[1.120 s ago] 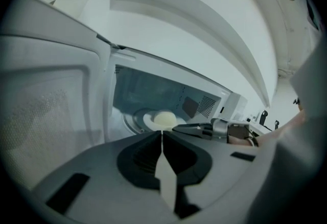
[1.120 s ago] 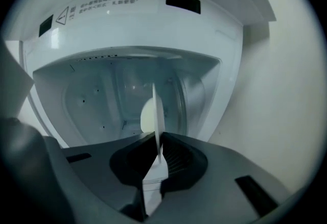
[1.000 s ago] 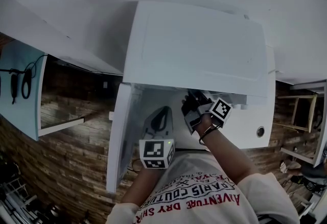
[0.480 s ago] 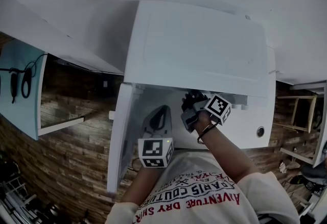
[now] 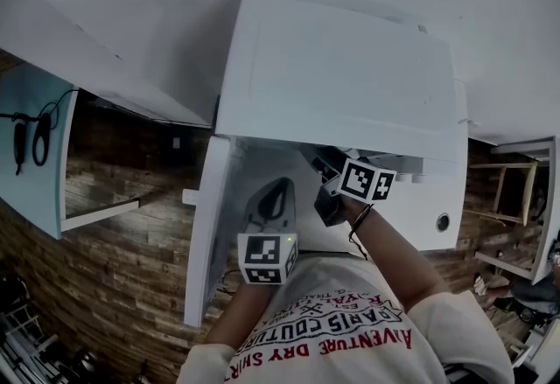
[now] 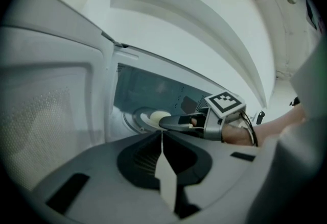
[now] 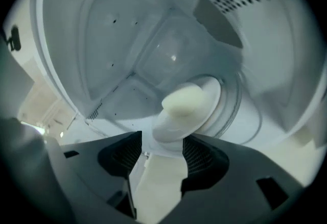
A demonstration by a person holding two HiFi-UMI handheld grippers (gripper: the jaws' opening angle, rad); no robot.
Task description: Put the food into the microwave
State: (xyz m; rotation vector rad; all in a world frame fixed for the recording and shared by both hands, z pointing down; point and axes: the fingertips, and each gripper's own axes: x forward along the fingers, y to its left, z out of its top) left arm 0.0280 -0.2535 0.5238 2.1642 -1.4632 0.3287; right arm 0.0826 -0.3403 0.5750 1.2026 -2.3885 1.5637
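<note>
Right tool: grasping small white plate with pale round bun, inside white box-shaped microwave, apparently for set-down.
Left tool: clenched empty, outside microwave, keeping clear.

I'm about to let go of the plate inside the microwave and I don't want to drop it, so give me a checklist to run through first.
1. Door of the microwave open: ok, it is swung out to the left.
2. Right gripper inside the microwave: ok.
3. Its jaws shut on the rim of the plate: ok.
4. Food sitting on the plate: ok.
5. Plate set down on the glass turntable: cannot tell, contact is not visible.
6. Left gripper out of the way: ok, it is shut, empty and outside the microwave.
</note>
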